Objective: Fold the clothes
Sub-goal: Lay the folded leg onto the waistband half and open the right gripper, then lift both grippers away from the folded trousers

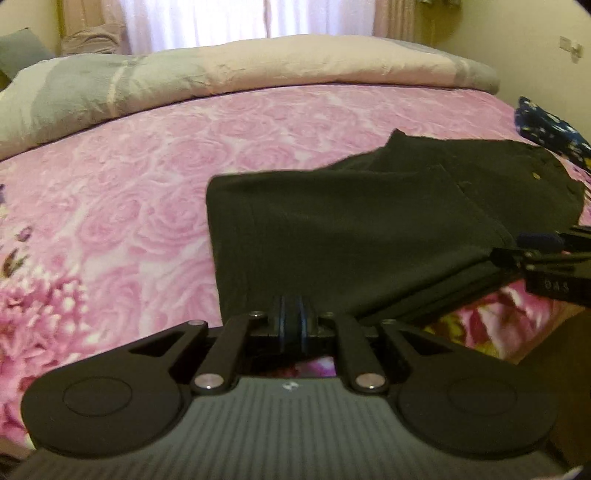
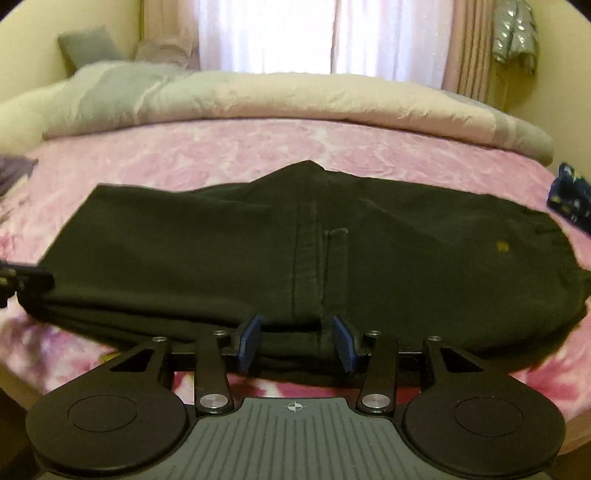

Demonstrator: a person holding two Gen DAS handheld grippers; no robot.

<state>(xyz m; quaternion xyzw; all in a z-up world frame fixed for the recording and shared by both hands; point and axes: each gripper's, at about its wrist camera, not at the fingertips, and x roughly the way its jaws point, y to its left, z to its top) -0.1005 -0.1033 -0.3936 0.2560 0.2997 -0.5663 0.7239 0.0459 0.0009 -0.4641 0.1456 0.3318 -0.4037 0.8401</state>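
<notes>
A pair of black trousers [image 1: 354, 225] lies folded on the pink rose-print bedspread [image 1: 147, 177]; it also shows in the right wrist view [image 2: 207, 251]. My left gripper [image 1: 291, 314] is shut on the trousers' near left edge. My right gripper [image 2: 297, 339] is open, its blue pads [image 2: 249, 341] on either side of the trousers' near edge. The right gripper shows at the right of the left wrist view [image 1: 539, 254]. The left gripper shows at the left edge of the right wrist view [image 2: 22, 277].
A rolled grey and pink duvet [image 2: 258, 99] lies along the far side of the bed. A dark blue patterned garment [image 1: 550, 125] sits at the right, also seen in the right wrist view [image 2: 569, 195]. A window with white curtains [image 2: 266, 33] is behind.
</notes>
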